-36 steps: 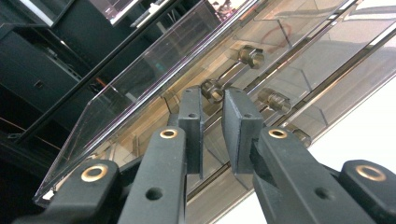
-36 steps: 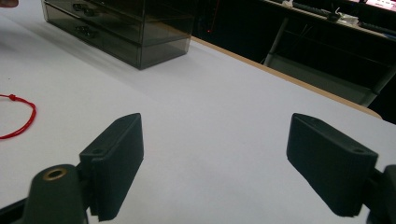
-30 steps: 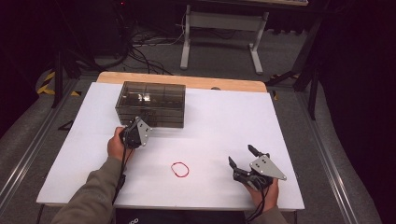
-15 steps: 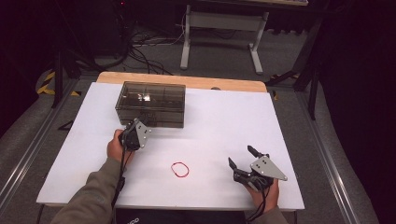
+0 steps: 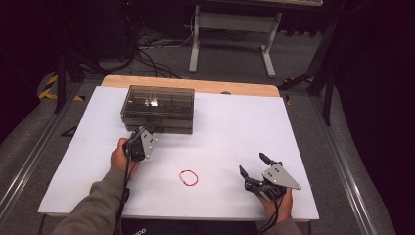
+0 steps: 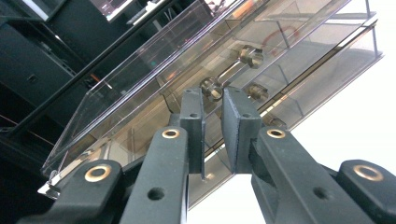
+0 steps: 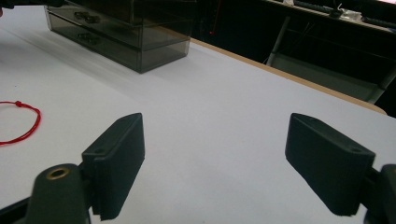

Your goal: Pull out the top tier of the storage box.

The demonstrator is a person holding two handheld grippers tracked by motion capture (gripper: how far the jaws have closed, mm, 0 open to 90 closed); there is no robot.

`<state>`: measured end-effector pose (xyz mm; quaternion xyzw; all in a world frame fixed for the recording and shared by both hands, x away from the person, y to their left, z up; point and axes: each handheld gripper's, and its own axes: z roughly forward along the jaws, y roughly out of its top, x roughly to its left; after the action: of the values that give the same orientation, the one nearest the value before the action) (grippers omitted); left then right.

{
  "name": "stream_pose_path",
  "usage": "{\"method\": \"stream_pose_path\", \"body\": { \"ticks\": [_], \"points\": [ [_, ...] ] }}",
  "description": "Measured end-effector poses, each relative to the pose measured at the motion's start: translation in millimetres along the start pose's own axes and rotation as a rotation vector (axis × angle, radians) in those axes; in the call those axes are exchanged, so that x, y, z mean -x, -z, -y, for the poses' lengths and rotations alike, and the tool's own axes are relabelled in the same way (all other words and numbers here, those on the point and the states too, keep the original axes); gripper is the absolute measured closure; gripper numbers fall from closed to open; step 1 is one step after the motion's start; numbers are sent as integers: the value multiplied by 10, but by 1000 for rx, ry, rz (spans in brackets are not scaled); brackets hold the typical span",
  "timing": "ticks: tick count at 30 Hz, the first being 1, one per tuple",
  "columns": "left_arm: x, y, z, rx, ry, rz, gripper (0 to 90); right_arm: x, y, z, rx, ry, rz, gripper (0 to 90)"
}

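The smoky clear drawer box [image 5: 158, 108] lies with its long axis across the desk [image 5: 235, 132], knobbed fronts facing the person. Left tongs [image 6: 213, 122], nearly pressed together, sit at a drawer knob [image 6: 211, 88]. Right tongs [image 5: 254, 169] are spread, right of the red loop [image 5: 188, 177], well before the box.

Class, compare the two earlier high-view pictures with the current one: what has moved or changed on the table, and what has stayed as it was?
Almost nothing visibly changed. The left gripper stays at the front of the smoky clear drawer box, jaws nearly closed around a drawer knob. The right gripper stays open near the table's front right corner. The red loop lies where it was.
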<state>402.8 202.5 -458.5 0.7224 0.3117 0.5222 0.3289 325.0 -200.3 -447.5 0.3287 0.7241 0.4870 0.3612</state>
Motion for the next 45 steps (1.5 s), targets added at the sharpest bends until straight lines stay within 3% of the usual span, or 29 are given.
{"method": "stream_pose_path", "body": {
  "ticks": [3, 6, 8, 10, 11, 13, 19, 20, 21, 26, 30, 45],
  "points": [
    [-11, 18, 5, 2, 12, 14, 786, -3, -1, -1, -3, 1, 0, 209],
    [-39, 56, 10, 5, 46, 55, 763, -5, -4, -2, -4, 4, -3, 209],
    [-64, 83, 1, 8, 46, 66, 782, -6, -5, -3, -4, 2, -3, 208],
    [-83, 99, -5, 10, 46, 83, 875, -7, -4, -4, -5, 3, -3, 208],
    [-117, 134, -37, 11, 58, 118, 897, -9, -2, -6, -5, 2, -5, 209],
    [-172, 178, -94, 34, 71, 140, 898, -11, -3, -7, -5, 1, -7, 208],
    [-363, 260, -279, 57, 116, 163, 898, -5, -3, -5, -6, -5, -10, 209],
    [-475, 238, -339, 40, 158, 175, 898, -4, -6, -1, -8, -8, -10, 210],
    [-527, 211, -365, 21, 165, 180, 898, -6, -9, 1, -10, -7, -12, 211],
    [-710, -9, -431, -110, 160, 217, 898, -17, -16, 1, -18, -1, -20, 217],
    [-752, -128, -412, -201, 147, 253, 898, -9, -11, 6, -22, -1, -22, 221],
    [-786, -150, -377, -256, 188, 299, 897, -14, -7, 9, -33, -1, -29, 221]
  ]
}}
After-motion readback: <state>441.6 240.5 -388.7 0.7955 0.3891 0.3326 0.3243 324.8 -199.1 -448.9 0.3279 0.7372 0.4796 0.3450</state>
